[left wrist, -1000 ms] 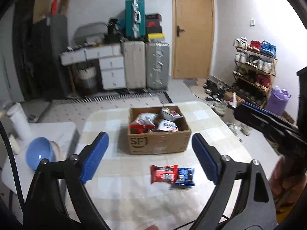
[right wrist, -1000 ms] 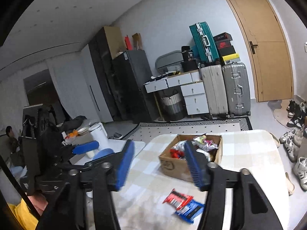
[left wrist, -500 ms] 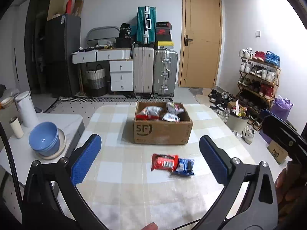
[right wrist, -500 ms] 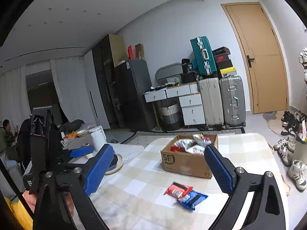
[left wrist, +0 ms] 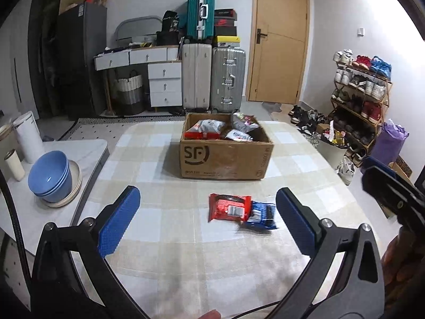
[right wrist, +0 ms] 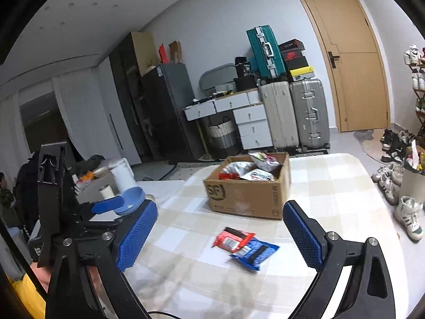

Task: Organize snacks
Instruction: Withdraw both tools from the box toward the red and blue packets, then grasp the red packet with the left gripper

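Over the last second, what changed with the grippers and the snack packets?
The right hand-held gripper opened wide; both it and the left hand-held gripper came down toward the table. Nothing was grasped. The red packet, blue packet and cardboard box stayed put.

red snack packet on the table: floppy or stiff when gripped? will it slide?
Likely floppy: the red packet looks like a thin, crinkled foil pouch lying flat. Probably light for its size. It may skid on the checked tablecloth if pushed, and since it overlaps the blue packet, nudging it could drag that along.
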The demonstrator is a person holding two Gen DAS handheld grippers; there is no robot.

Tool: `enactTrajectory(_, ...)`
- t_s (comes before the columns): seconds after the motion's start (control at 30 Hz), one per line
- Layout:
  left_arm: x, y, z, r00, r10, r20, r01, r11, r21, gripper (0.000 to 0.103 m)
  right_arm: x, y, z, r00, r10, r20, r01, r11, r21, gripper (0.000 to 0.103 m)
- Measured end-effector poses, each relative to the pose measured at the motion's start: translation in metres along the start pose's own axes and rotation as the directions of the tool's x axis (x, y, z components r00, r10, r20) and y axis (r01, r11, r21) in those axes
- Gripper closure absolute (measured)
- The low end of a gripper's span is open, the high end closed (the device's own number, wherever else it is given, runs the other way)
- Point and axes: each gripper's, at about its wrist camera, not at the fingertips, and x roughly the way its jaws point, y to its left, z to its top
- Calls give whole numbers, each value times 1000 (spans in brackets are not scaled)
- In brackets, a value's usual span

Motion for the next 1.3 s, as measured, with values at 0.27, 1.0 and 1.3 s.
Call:
enactTrajectory(0.27,89,21,-21,989,0,-150,-8,999,-53,1,61,-37,-28,982,-72,-172,74,997,7,6)
enactTrajectory(1.0,308,-13,-43,887,-109,-449,93,994,-58,1,181,-64,-91,886,-84,-456,89,996,-10,12)
enactTrajectory(1.3,336,-22,-44,906,-101,-412,102,995,-19,11,190,-67,-93,877,-54,-477,65,998,6,26)
